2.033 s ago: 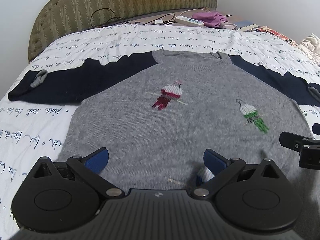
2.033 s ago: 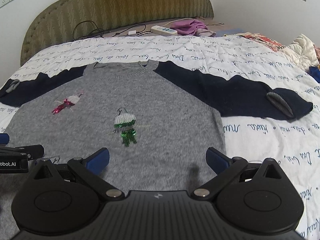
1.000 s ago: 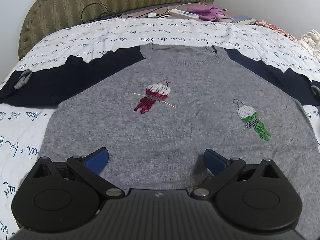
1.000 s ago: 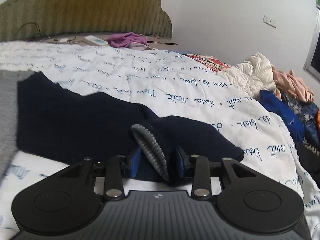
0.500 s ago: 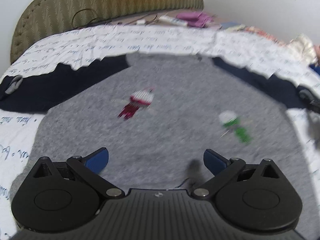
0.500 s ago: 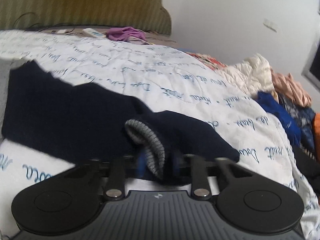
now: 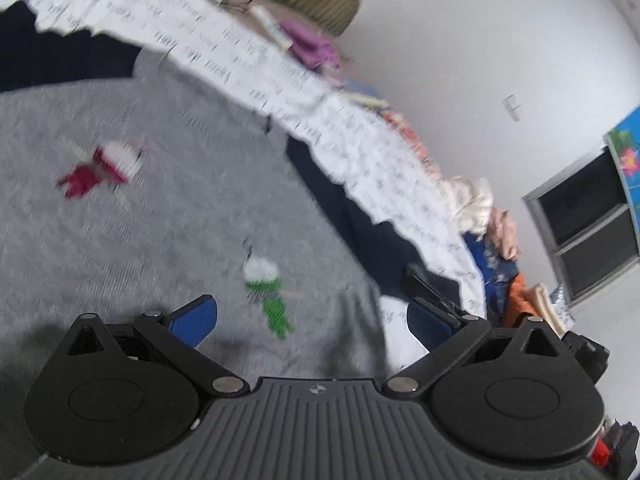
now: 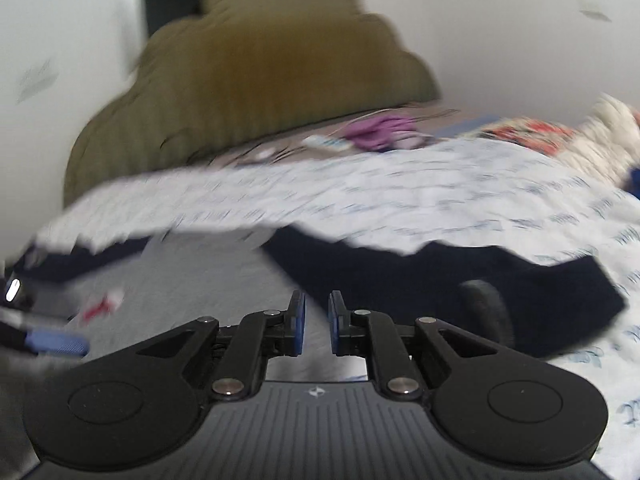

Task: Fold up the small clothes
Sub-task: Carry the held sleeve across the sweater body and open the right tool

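Purple cloth point(image 8: 378, 130) and headboard point(image 8: 248, 80) lie beyond the sweater point(image 7: 160, 208).

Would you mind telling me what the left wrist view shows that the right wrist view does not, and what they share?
Only the left wrist view shows the green embroidered figure, a dark window and the open left gripper. Only the right wrist view shows the whole olive headboard, the gray cuff of the navy sleeve, and the right gripper, nearly closed with nothing visible between its fingers. Both show the gray sweater, script-printed bedspread and purple cloth.
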